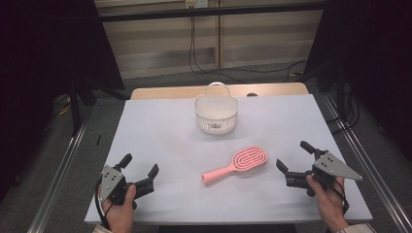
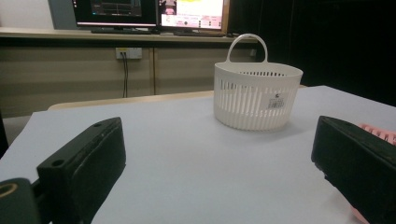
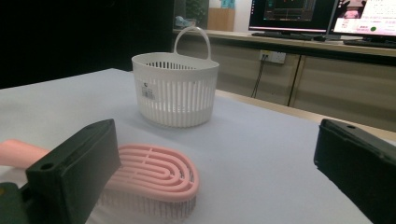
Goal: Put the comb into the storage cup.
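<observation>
Right tool beside hairbrush, basket beyond.

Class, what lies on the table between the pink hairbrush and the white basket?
Nothing: the high view shows bare table between hairbrush and basket.

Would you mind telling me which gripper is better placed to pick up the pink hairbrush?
Probably the right gripper: its open jaws sit just beside the head of the pink hairbrush, which looms close in its own view. The left gripper, also open, is farther off, nearer the handle end.
</observation>
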`<state>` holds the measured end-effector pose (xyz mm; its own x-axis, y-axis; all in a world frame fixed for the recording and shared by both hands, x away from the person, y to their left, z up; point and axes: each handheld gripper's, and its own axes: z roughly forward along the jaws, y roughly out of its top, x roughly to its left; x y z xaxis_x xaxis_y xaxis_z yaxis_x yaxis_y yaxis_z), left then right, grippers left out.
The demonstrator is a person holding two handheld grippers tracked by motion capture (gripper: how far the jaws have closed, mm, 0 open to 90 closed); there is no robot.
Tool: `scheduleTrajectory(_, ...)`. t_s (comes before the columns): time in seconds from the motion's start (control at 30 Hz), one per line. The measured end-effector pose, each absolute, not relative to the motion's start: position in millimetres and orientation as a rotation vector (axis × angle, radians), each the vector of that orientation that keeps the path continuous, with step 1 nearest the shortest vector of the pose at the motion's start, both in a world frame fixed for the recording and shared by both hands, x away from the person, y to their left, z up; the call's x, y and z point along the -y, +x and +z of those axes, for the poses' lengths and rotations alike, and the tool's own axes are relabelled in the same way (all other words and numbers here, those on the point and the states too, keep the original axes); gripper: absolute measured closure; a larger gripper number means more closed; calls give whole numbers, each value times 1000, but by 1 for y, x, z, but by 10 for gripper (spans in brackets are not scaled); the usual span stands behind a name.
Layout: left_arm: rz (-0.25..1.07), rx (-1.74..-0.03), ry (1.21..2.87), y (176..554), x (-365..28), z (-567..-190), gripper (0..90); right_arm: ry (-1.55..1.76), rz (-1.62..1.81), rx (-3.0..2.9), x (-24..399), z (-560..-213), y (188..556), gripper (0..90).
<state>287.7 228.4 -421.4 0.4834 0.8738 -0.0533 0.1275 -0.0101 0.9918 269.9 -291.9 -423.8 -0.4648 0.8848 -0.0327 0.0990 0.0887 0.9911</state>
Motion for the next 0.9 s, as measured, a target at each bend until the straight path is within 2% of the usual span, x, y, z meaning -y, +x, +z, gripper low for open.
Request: scheduleTrajectory(0.9, 738, -892, 1503, 286, -225, -420, 29, 889, 1481, -1723, 253, -411, 293, 1)
